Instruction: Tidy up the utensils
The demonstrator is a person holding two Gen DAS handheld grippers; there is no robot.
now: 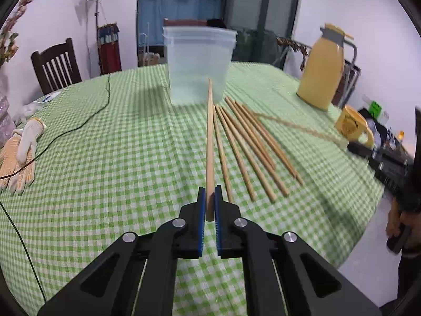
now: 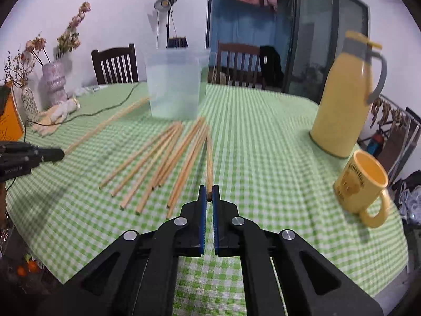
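Observation:
My left gripper is shut on a wooden chopstick that points forward at the clear plastic container. Several more chopsticks lie fanned on the green checked tablecloth to its right. My right gripper is shut on the end of another chopstick, raised above the cloth, beside the loose chopsticks. The container stands behind them. The left gripper with its chopstick shows at the left of the right wrist view.
A yellow thermos jug and a yellow mug stand at the table's right. Work gloves and a black cable lie at the left. Vases with dried flowers and dark wooden chairs stand behind the table.

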